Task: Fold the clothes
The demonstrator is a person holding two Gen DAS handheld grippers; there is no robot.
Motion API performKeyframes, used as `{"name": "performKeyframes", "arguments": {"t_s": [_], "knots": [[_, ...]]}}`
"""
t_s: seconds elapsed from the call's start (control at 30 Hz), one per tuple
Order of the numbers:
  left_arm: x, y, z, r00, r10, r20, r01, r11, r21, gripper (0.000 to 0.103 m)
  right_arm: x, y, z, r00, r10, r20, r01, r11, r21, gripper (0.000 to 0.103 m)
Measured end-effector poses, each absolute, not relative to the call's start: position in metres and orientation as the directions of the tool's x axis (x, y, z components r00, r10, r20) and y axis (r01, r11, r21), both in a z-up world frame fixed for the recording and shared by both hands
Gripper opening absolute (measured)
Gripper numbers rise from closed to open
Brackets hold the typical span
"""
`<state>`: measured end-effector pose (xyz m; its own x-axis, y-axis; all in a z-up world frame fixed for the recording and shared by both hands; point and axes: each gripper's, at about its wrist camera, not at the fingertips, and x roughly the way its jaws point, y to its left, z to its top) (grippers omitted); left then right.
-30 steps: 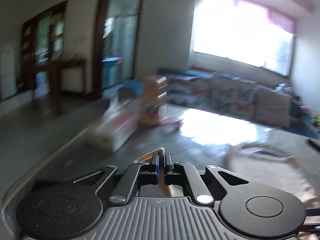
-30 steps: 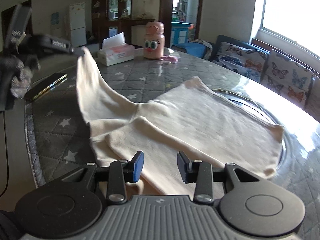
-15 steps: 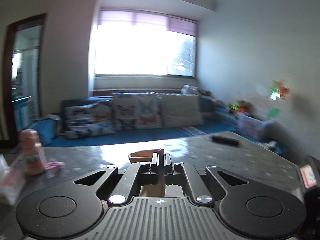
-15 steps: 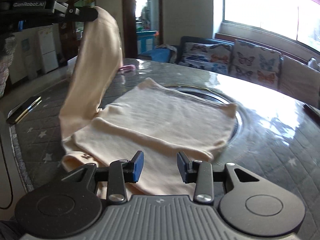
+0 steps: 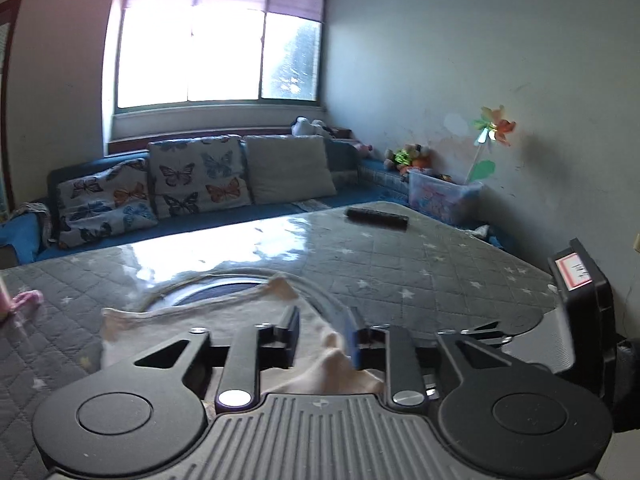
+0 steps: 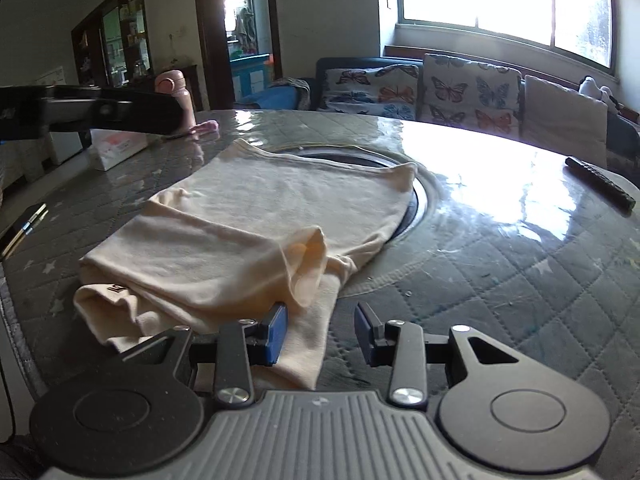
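A cream shirt lies partly folded on the grey quilted table, one side laid over the body with a sleeve opening facing me. My right gripper is open and empty, low over the shirt's near edge. My left gripper is open above the shirt; a fold of cloth lies between its fingers, not pinched. The left gripper also shows in the right wrist view as a dark bar at the left, held above the table.
A black remote lies at the table's far right. A tissue box, a pink bottle and a phone are at the left. A sofa with butterfly cushions stands behind. A black box sits at the right edge.
My left gripper carried the shirt's side over the body, then opened and let the cloth drop. The right gripper stayed open and shifted right along the near edge.
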<state>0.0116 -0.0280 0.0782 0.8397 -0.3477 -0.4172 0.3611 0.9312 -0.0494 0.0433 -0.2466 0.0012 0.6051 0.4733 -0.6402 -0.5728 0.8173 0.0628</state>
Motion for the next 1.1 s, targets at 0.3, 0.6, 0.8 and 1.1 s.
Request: {"name": "performKeyframes", "arguments": {"t_s": [0.3,0.6,0.8,1.1], "knots": [[-0.008,0.049,0.046,0.841,-0.170,-0.514,0.196,0.981,-0.002,0.030,0.053,-0.238,0.001,0.568,0.497,-0.656,-0.570,0.812,0.122,0.036],[-0.020,0.067,0.000,0.784,-0.112,-0.611,0.140,0.990,-0.001,0.030,0.059,-0.227,-0.003,0.536,0.505,-0.676,-0.565,0.810,0.158,0.012],[-0.016,0.065,-0.011,0.769,-0.114,-0.629,0.157,0.987,0.013,0.030,0.043,-0.230,0.017,0.575,0.498,-0.649,-0.565,0.815,0.125,0.007],[-0.011,0.075,0.013,0.801,-0.097,-0.591,0.153,0.987,0.046,0.030,0.049,-0.231,0.022,0.590,0.486,-0.644,-0.567,0.818,0.099,0.016]]}}
